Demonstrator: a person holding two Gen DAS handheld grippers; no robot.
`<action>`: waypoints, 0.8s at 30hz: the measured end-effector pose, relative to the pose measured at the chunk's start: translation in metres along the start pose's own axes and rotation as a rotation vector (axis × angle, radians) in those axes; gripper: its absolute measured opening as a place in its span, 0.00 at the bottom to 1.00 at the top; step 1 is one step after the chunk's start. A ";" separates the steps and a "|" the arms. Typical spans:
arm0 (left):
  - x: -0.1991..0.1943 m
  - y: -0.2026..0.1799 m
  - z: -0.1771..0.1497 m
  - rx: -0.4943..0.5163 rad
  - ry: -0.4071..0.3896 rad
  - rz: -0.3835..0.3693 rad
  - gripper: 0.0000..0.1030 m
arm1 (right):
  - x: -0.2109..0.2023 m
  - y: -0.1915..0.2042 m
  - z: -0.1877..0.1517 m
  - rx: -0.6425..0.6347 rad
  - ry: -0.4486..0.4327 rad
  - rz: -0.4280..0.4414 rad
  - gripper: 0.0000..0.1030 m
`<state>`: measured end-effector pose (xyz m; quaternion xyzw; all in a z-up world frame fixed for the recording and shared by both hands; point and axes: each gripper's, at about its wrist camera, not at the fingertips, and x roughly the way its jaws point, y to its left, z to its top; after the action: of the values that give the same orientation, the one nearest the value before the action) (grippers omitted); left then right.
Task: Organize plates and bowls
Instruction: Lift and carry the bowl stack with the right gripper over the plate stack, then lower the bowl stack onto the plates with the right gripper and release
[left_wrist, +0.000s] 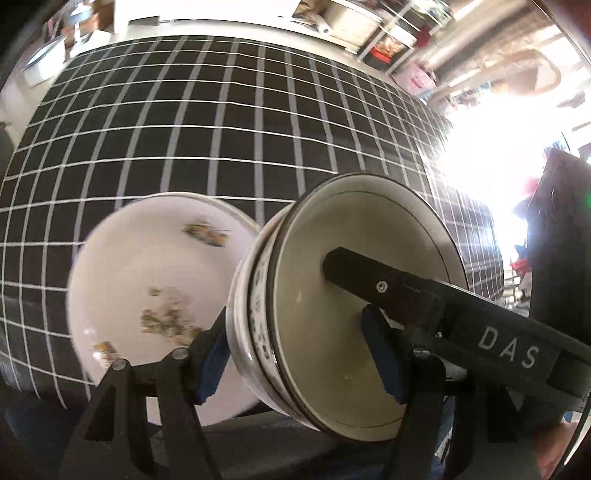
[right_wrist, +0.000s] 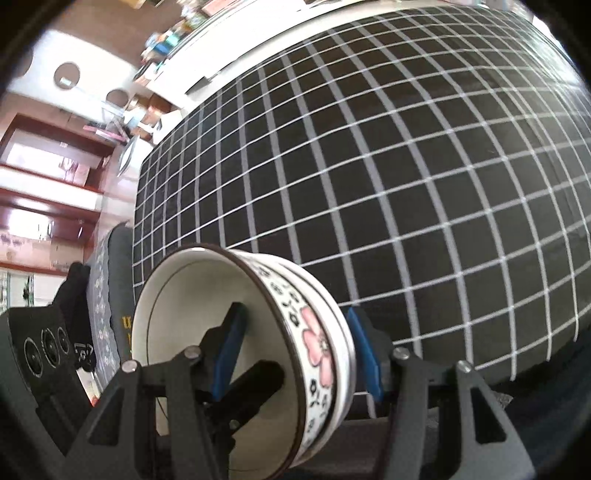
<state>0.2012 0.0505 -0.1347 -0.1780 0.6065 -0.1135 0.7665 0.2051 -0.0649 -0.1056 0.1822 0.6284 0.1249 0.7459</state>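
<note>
A stack of nested bowls (left_wrist: 325, 376) with dark rims and a pink flower band (right_wrist: 320, 345) hangs tilted on its side above the table, held from two sides. My left gripper (left_wrist: 295, 354) is shut on one wall of the stack, one blue pad outside and one inside. My right gripper (right_wrist: 295, 350) is shut on the opposite wall in the same way. Its black inner finger (left_wrist: 369, 280) reaches into the bowl from the right in the left wrist view. A white bowl with small flower prints (left_wrist: 147, 288) lies on the cloth just left of the stack, blurred.
The table wears a black cloth with a white grid (right_wrist: 406, 184), which runs far behind the bowls. Shelves and boxes (left_wrist: 369, 26) stand past its far edge. A chair with a flowered cushion (right_wrist: 107, 288) stands by the table's left side in the right wrist view.
</note>
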 end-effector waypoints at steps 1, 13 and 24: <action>-0.003 0.010 0.001 -0.018 -0.007 0.003 0.65 | 0.006 0.008 0.001 -0.017 0.009 0.001 0.58; -0.013 0.080 -0.002 -0.142 -0.020 0.024 0.65 | 0.061 0.064 0.009 -0.116 0.099 0.000 0.58; -0.001 0.089 -0.005 -0.160 -0.022 0.022 0.65 | 0.077 0.063 0.008 -0.113 0.125 -0.017 0.58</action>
<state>0.1921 0.1313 -0.1709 -0.2331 0.6071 -0.0541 0.7578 0.2298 0.0233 -0.1459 0.1263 0.6671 0.1650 0.7154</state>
